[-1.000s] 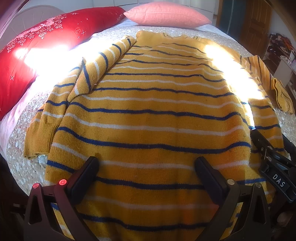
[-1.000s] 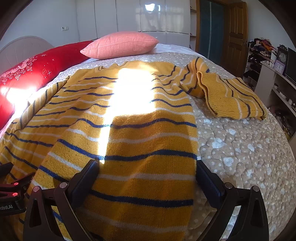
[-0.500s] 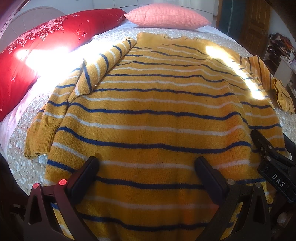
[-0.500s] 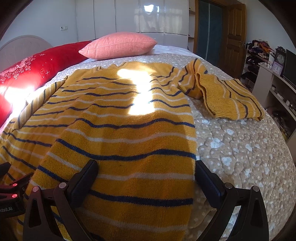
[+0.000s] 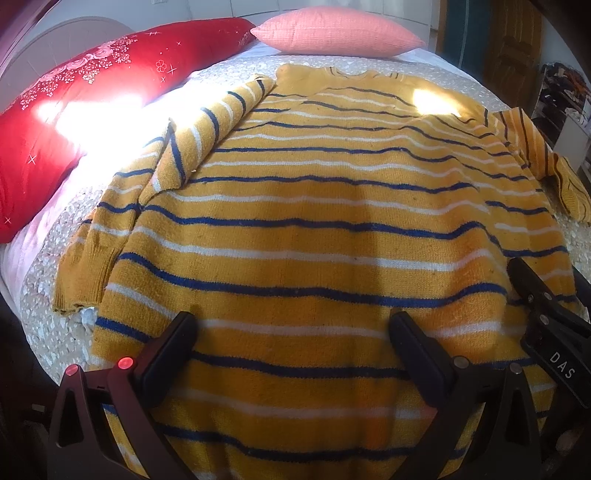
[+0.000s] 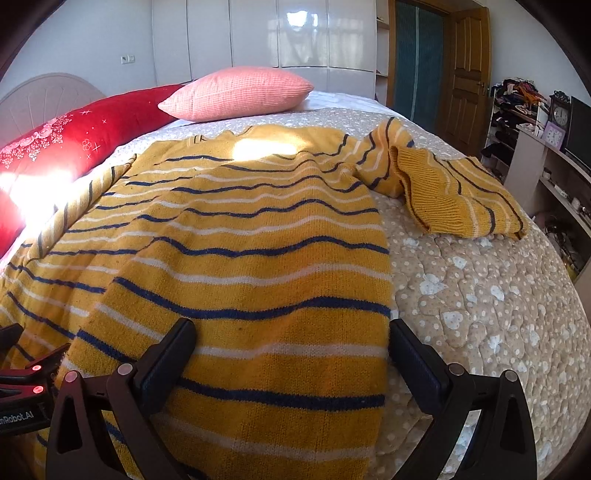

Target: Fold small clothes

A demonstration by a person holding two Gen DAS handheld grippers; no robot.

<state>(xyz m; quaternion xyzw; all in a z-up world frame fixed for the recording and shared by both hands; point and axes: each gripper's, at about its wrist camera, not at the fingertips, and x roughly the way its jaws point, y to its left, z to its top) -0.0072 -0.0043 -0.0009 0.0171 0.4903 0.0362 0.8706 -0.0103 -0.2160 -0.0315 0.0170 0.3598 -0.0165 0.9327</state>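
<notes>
— Bedroom entry, largest items first: what is recorded?

— Bed [image 6: 480, 295], covered by a beige quilt printed with white hearts; white wardrobe doors [image 6: 280, 33] and a brown wooden door [image 6: 467, 74] are noted behind it. A cluttered shelf unit [image 6: 532, 122] with a clock is listed at the right edge.

— And the task's garment?

— Yellow sweater [image 5: 325, 236] with blue and white stripes, laid flat across the middle of the bed, neck toward the pillows, hem toward the cameras. One sleeve [image 5: 207, 136] is folded inward over the body on the left side; the other sleeve [image 6: 450, 188] is spread out on the quilt to the right, bunched near the cuff.

— Pillows?

— Long red bolster [image 5: 92, 107] with a floral print, catalogued along the left edge; pink pillow [image 6: 240, 92] beside it at the head of the bed.

— Tongs?

— Left gripper [image 5: 291, 343]: fingers spread wide, nothing between them, held over the hem area. Right gripper [image 6: 291, 343]: likewise released, positioned over the sweater's right edge; contact with the fabric cannot be told.
</notes>
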